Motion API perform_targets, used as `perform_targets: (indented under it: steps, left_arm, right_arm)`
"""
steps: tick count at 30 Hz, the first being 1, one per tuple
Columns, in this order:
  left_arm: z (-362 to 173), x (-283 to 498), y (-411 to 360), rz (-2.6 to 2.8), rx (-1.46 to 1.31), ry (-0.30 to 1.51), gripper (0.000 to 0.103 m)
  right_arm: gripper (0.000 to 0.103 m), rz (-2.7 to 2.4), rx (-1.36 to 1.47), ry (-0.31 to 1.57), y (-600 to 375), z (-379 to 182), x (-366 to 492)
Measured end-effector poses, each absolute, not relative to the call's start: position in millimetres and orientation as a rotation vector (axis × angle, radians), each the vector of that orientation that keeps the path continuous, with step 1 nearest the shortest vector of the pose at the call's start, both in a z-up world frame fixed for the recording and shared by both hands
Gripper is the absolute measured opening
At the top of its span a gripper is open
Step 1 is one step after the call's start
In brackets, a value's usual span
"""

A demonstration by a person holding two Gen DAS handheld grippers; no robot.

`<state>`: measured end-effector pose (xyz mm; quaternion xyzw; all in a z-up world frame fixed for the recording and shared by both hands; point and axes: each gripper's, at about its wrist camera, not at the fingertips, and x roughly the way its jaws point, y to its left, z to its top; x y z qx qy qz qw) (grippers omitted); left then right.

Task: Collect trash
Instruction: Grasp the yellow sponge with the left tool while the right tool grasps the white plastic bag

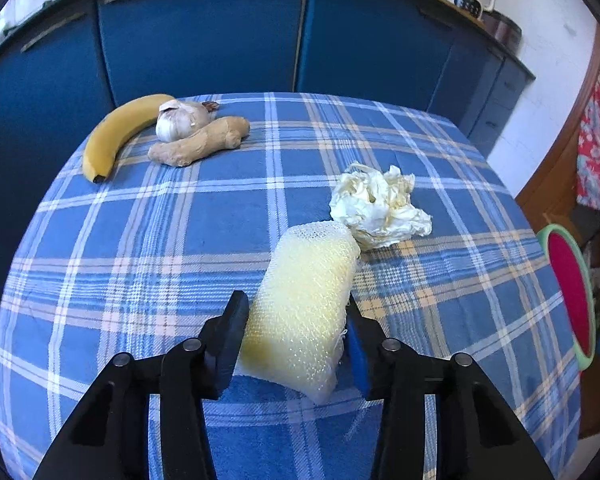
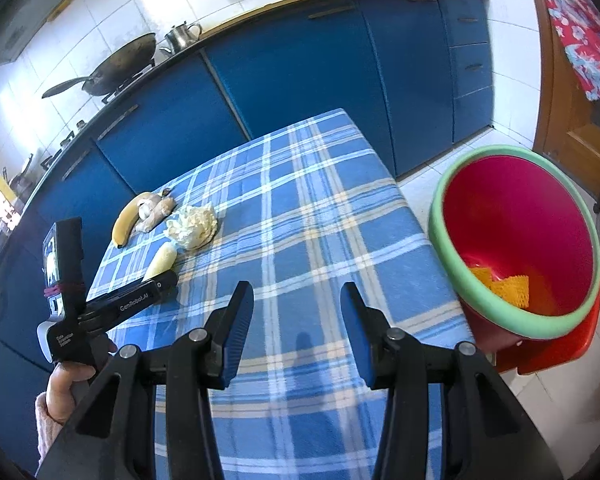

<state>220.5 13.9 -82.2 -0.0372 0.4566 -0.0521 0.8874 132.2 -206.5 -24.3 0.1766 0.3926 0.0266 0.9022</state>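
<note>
My left gripper (image 1: 296, 344) is clamped on a pale foam net sleeve (image 1: 304, 304), which touches the crumpled tissue (image 1: 378, 206) on the checked tablecloth (image 1: 140, 240). My right gripper (image 2: 296, 332) hangs unclenched and empty. The bin (image 2: 516, 248) stands beside the table. Risk: this soft foam may squeeze out during the carry, or its tip may drag the tissue.

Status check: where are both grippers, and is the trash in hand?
Left gripper shut on foam net. Right gripper open, empty. Crumpled paper on table; bin unobstructed.
</note>
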Motion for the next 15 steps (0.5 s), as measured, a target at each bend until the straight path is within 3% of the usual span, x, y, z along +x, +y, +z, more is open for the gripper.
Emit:
perform_targets:
  steps: [15]
  left_arm:
    - [-69, 232, 72, 0.041, -0.194, 0.880, 0.042]
  right_arm:
    - [0.047, 0.167, 0.294, 0.819, -138, -20, 186]
